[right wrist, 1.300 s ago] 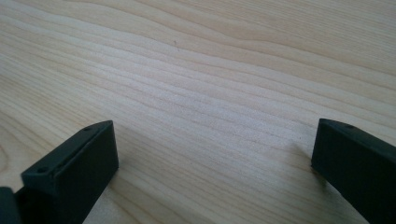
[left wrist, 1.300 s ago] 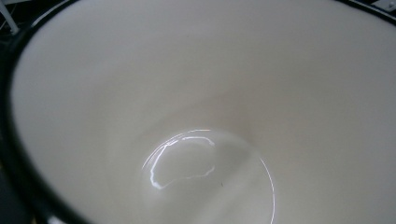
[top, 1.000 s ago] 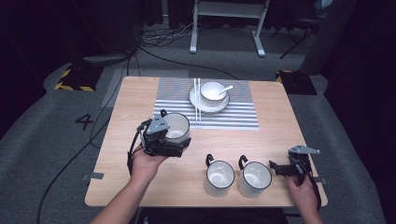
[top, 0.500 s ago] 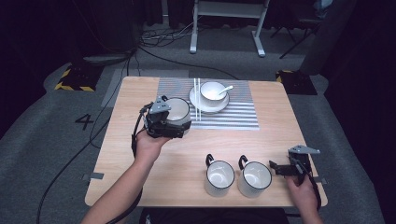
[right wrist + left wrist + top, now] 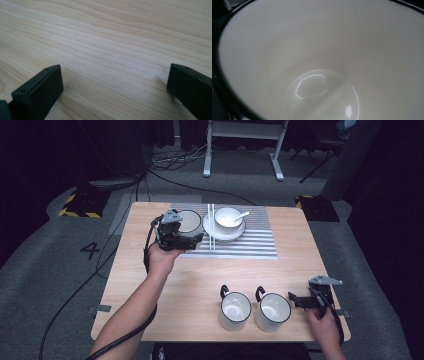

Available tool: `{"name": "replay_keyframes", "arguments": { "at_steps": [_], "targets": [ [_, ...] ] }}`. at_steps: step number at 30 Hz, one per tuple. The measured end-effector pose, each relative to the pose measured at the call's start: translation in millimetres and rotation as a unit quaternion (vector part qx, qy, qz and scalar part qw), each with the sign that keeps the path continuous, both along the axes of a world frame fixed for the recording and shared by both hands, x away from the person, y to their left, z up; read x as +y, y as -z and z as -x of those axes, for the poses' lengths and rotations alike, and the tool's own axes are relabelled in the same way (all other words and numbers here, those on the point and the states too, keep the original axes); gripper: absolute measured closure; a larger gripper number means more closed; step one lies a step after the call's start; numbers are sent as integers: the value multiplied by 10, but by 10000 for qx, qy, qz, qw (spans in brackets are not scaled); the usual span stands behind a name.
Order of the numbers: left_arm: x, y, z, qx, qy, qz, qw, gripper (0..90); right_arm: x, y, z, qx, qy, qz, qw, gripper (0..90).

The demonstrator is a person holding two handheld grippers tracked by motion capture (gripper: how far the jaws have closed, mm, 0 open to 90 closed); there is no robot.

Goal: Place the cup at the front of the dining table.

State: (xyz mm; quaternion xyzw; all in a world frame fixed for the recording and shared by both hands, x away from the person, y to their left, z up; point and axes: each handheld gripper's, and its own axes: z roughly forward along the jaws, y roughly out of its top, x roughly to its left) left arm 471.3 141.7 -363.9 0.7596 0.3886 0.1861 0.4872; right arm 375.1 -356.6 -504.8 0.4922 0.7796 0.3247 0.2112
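A white mug with a dark rim [image 5: 188, 220] hangs over the left end of the striped mat [image 5: 245, 246], and my left gripper [image 5: 187, 236] is shut on it. In the left gripper view the mug's glossy white inside [image 5: 322, 75] faces the camera very close, hiding the jaws. My right gripper [image 5: 294, 298] rests near the front right corner of the table, just right of two mugs. Its jaws stand wide apart over bare wood, and the right gripper [image 5: 115, 86] is open with nothing between them.
Two white mugs [image 5: 235, 310] [image 5: 273, 311] stand side by side at the table's front. On the mat, a bowl with a spoon [image 5: 228, 217] sits on a plate [image 5: 223, 232], chopsticks [image 5: 211, 226] lying to its left. The wooden table [image 5: 165, 285] has free room in its middle.
My left gripper has carried the mug forward, from the table's middle left to the mat's left end beside the plate. The right gripper has not moved.
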Motion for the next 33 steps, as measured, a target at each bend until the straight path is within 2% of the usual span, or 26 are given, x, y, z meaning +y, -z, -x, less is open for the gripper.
{"name": "replay_keyframes", "arguments": {
  "at_steps": [4, 9, 13, 14, 17, 20, 24, 25, 27, 30, 33],
  "targets": [
    [26, 25, -135, -2, -104, 47, 9999, 32, -1, 0, 0, -1, -7, 3, 10000, 4],
    [93, 60, -310, -47, -41, 203, 9998, 32, 0, 0, 0, 0, -1, 2, 10000, 4],
    [109, 89, -437, -197, 45, 49, 9998, 33, -2, 0, -2, -4, -13, 7, 10000, 4],
    [109, 99, -462, -124, 108, 33, 9999, 33, -1, 0, -2, -3, -12, 6, 10000, 4],
    [106, 123, -524, -79, 97, 30, 9999, 33, -1, 0, -3, -3, -13, 3, 10000, 4],
    [115, 169, -659, -41, 19, 59, 10000, 33, -1, 0, -3, -4, -14, 6, 10000, 4],
    [139, 211, -753, 0, -56, 68, 10000, 33, -1, 0, -3, -5, -13, 6, 10000, 4],
    [155, 243, -804, 86, -66, 62, 9999, 32, -1, 0, -3, -5, -14, 6, 10000, 4],
    [173, 274, -846, 39, -117, 38, 9999, 33, -1, 0, -3, -5, -12, 6, 10000, 4],
    [184, 382, -936, 138, -145, -1, 9998, 32, -1, 0, -3, -4, -14, 7, 10000, 4],
    [168, 449, -988, 153, -192, -83, 9997, 33, -1, 0, -3, -5, -12, 6, 10000, 4]
  ]
}}
